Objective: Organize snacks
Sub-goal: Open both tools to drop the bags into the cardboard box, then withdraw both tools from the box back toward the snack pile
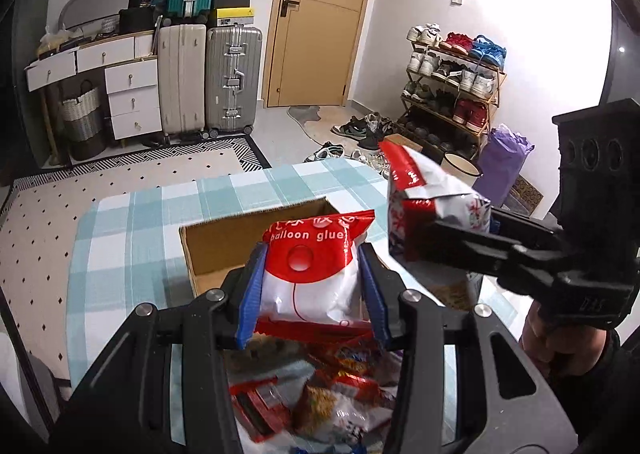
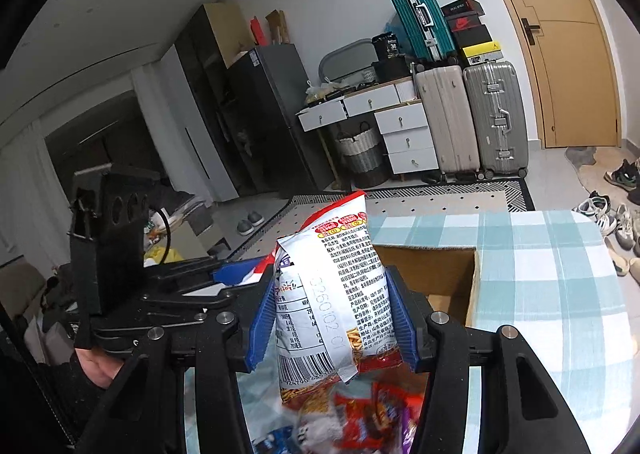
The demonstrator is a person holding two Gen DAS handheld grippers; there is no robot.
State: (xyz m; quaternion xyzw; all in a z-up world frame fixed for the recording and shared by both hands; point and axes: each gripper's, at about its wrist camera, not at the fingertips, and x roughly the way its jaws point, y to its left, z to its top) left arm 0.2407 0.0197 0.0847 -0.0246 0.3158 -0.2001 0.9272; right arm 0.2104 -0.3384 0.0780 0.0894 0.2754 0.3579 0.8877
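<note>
Two puffy packets hang above the open cardboard box (image 1: 224, 250): the left gripper (image 1: 316, 290) is clenched on a red-and-white packet (image 1: 312, 278), the right gripper (image 2: 334, 318) on a noodle-snack bag (image 2: 340, 286). Both look light, crinkly, slippery and crushable, so a gentle pinch across the middle probably suits better than the thin seams. Smaller packets (image 1: 320, 394) lie heaped on the table below the grippers.

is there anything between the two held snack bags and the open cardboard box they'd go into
Nothing visible. The left tool grips the balloon glue bag and the right tool grips the noodle snack bag, both above the snack pile. The cardboard box just beyond is open-topped.
</note>
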